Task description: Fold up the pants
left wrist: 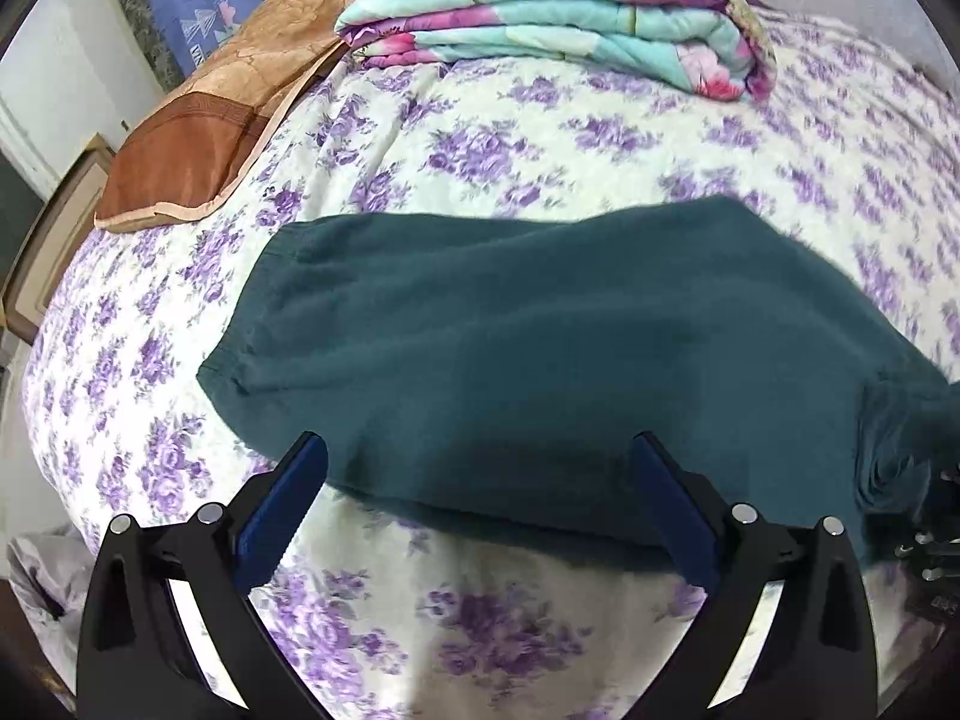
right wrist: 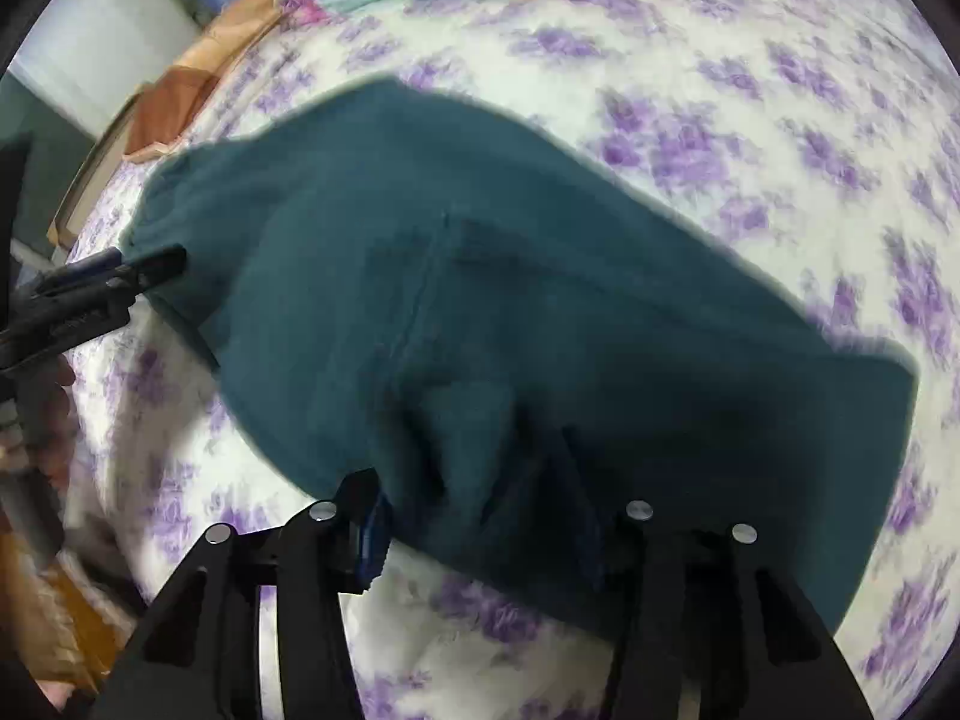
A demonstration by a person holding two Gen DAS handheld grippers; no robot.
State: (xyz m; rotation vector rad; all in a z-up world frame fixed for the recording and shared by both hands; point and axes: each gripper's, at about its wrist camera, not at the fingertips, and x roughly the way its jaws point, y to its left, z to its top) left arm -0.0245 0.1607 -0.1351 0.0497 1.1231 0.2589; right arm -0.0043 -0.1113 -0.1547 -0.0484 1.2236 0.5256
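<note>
Dark teal pants (left wrist: 540, 330) lie stretched across the flowered bed, seen closer in the right wrist view (right wrist: 540, 276). My left gripper (left wrist: 483, 468) stands open, wide apart, its blue-padded fingertips over the pants' near edge with nothing pinched. From the right wrist view it (right wrist: 150, 264) sits at the gathered left end of the pants. My right gripper (right wrist: 474, 498) is at the other end. Its jaws stand apart, with a loose bunch of teal cloth lying between and over them, and the right finger is mostly hidden by cloth. It shows at the far right edge (left wrist: 927, 516).
The bed sheet (left wrist: 480, 120) is white with purple flowers. A folded turquoise and pink quilt (left wrist: 570, 12) lies at the far side, and a brown pillow (left wrist: 210, 120) at the far left. A person's hand (right wrist: 54, 420) holds the left gripper near the bed's left edge.
</note>
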